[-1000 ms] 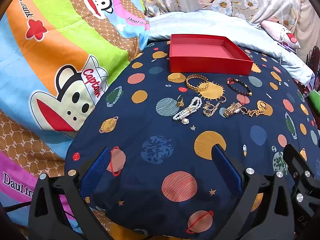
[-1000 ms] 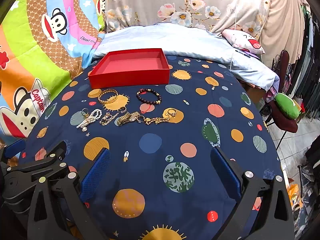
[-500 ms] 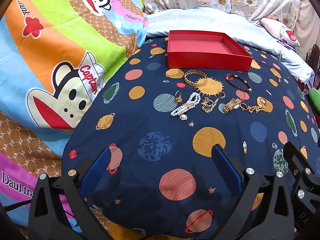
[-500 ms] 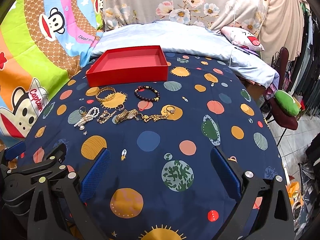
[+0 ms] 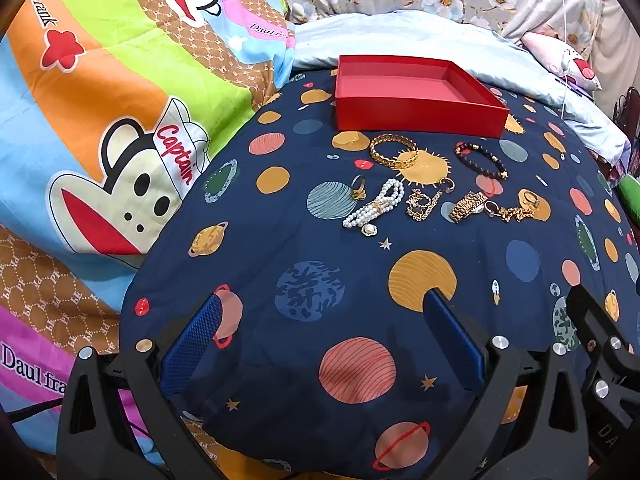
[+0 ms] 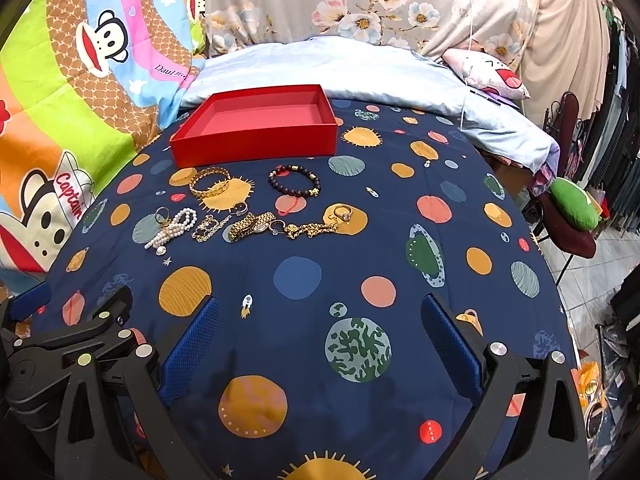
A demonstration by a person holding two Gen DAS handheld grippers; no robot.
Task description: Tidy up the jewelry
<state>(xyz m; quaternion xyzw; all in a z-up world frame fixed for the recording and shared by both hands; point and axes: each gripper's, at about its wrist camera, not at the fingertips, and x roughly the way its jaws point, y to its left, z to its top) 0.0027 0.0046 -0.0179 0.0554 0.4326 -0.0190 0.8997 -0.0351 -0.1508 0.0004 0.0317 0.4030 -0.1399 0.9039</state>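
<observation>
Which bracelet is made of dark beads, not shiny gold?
The dark beaded bracelet, lying in front of the red box's right end. The gold bangle beside it is solid metal, and the pearl strand is white.

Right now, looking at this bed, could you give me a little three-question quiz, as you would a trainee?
1. True or false: the red box already holds jewelry.
2. Which piece lies nearest the box's front wall: the gold bangle, the pearl bracelet or the ring?
3. Are the left gripper and the right gripper open or shut?

Key: 1. False, it is empty. 2. The gold bangle. 3. Both open, holding nothing.
</observation>
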